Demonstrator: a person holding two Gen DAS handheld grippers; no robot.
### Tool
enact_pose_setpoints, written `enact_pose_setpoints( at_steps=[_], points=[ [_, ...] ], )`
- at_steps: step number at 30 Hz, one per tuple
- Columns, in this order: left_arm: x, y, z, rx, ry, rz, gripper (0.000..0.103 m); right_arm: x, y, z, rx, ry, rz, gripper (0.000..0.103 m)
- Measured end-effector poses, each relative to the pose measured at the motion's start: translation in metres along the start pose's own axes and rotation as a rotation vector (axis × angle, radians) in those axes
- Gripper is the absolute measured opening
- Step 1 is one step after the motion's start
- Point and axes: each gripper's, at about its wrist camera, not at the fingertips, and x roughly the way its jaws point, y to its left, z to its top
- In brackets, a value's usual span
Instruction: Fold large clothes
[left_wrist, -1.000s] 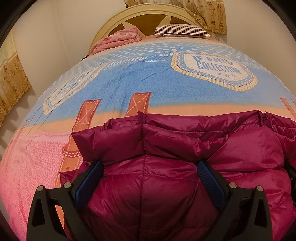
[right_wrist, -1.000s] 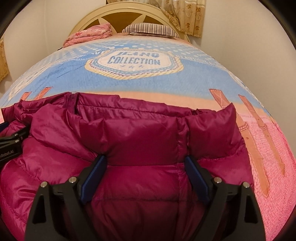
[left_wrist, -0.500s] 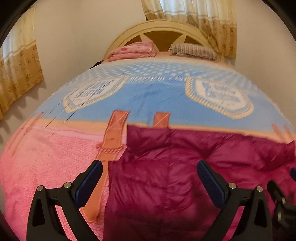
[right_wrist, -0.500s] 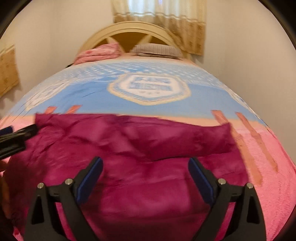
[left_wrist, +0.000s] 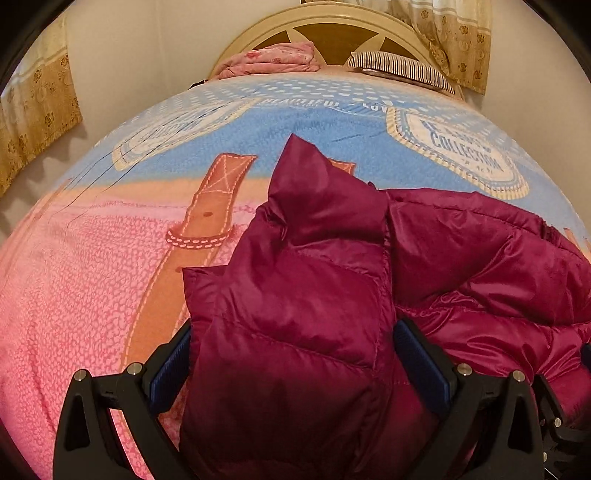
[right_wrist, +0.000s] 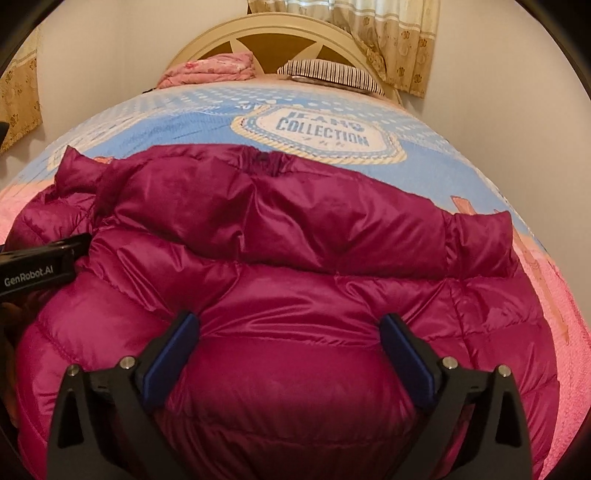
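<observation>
Your two grippers hang over a magenta jacket (right_wrist: 295, 280) heaped on the bed (right_wrist: 424, 155), with the fold barely begun. The jacket lies across the bed's near half, well short of the headboard (right_wrist: 280, 33), the striped pillow (right_wrist: 332, 74) and the pink bundle (right_wrist: 210, 70) at the far edge; its far hem reaches the blanket's blue band. Your left gripper (left_wrist: 291, 354) stands wide, and a puffy flap of the jacket (left_wrist: 295, 314) fills the gap between its blue pads (left_wrist: 421, 358), bulging past them. Whether those pads press the cloth or merely flank it cannot be told. Your right gripper (right_wrist: 288, 347) is opening, its jaws already near full spread above the quilted body, with cloth bulging up between them but nothing pinched. Seen from the right, one thick roll of cloth crosses the jacket's far side, which reads as a first rough turn-over. By the look of it, the panels are bunched rather than flat, so smoothing, squaring and the closing folds all remain.
</observation>
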Motion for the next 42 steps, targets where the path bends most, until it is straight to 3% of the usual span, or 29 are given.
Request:
enact_pose_setpoints(
  at_steps=[11, 15, 17, 19, 23, 25, 28, 32, 35, 39, 42],
  points=[
    [0.002, -0.002, -0.001, 0.010, 0.002, 0.015, 0.102, 0.005, -0.002, 0.000, 0.003, 0.024, 0.007, 0.103],
    [0.001, 0.003, 0.002, 0.012, 0.056, -0.029, 0.102, 0.003, -0.001, 0.000, 0.000, 0.023, -0.001, 0.103],
    [-0.015, 0.013, -0.001, -0.003, 0.054, -0.027, 0.102, -0.001, -0.003, 0.000, 0.006, 0.026, 0.015, 0.103],
    [-0.048, 0.024, -0.011, -0.009, -0.002, -0.041, 0.102, -0.013, -0.007, -0.003, 0.013, 0.010, 0.048, 0.103],
    [-0.100, 0.047, -0.040, -0.038, -0.073, -0.095, 0.102, -0.068, -0.011, -0.028, 0.021, -0.078, 0.079, 0.103],
    [-0.111, 0.057, -0.055, -0.062, -0.078, -0.109, 0.102, -0.084, -0.009, -0.041, -0.001, -0.092, 0.043, 0.103],
    [-0.108, 0.064, -0.072, -0.075, -0.062, -0.102, 0.102, -0.105, -0.010, -0.058, 0.007, -0.114, 0.025, 0.103],
    [-0.084, 0.070, -0.093, -0.127, 0.015, -0.117, 0.102, -0.110, -0.008, -0.069, -0.016, -0.124, -0.034, 0.103],
    [-0.081, 0.070, -0.101, -0.151, 0.005, -0.136, 0.102, -0.096, -0.006, -0.077, -0.014, -0.078, 0.010, 0.103],
    [-0.080, 0.063, -0.107, -0.122, -0.021, -0.145, 0.101, -0.080, 0.000, -0.084, -0.049, -0.059, -0.019, 0.103],
    [-0.082, 0.057, -0.108, -0.103, -0.033, -0.174, 0.082, -0.074, 0.005, -0.087, -0.085, -0.065, -0.050, 0.103]
  ],
)
